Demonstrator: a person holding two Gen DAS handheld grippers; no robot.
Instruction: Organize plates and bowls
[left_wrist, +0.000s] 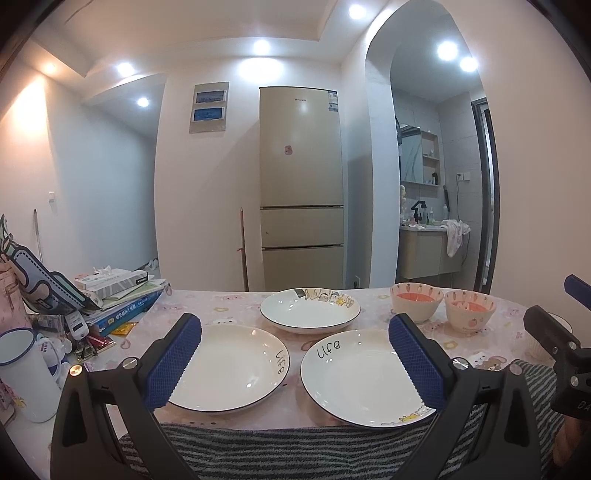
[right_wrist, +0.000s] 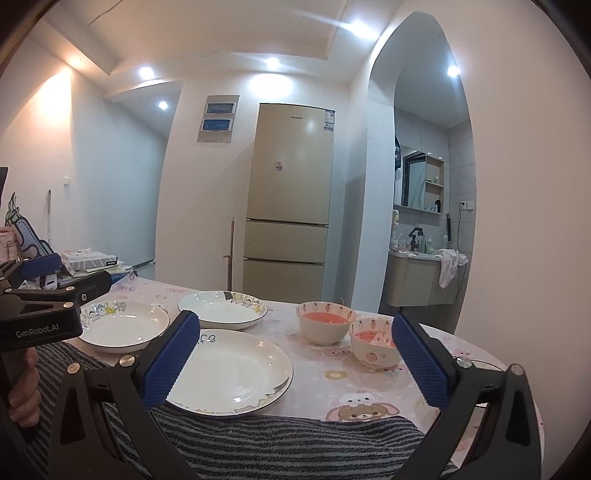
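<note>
Three white plates lie on the pink tablecloth. In the left wrist view a left plate (left_wrist: 225, 369) and a right plate (left_wrist: 364, 376) marked "life" lie near the front edge, and a cartoon-rimmed plate (left_wrist: 310, 308) lies behind them. Two small pink-lined bowls (left_wrist: 416, 301) (left_wrist: 469, 310) stand side by side at the back right. My left gripper (left_wrist: 295, 354) is open and empty above the front plates. My right gripper (right_wrist: 295, 358) is open and empty, hovering between the right plate (right_wrist: 229, 373) and the nearer bowl (right_wrist: 373, 345); the other bowl (right_wrist: 325, 325) stands behind.
A stack of books and a tissue box (left_wrist: 114, 291) sit at the table's left, with a white mug (left_wrist: 26, 376) and clutter near it. A striped towel (left_wrist: 280, 450) drapes the front edge. A fridge (left_wrist: 301, 188) stands behind the table.
</note>
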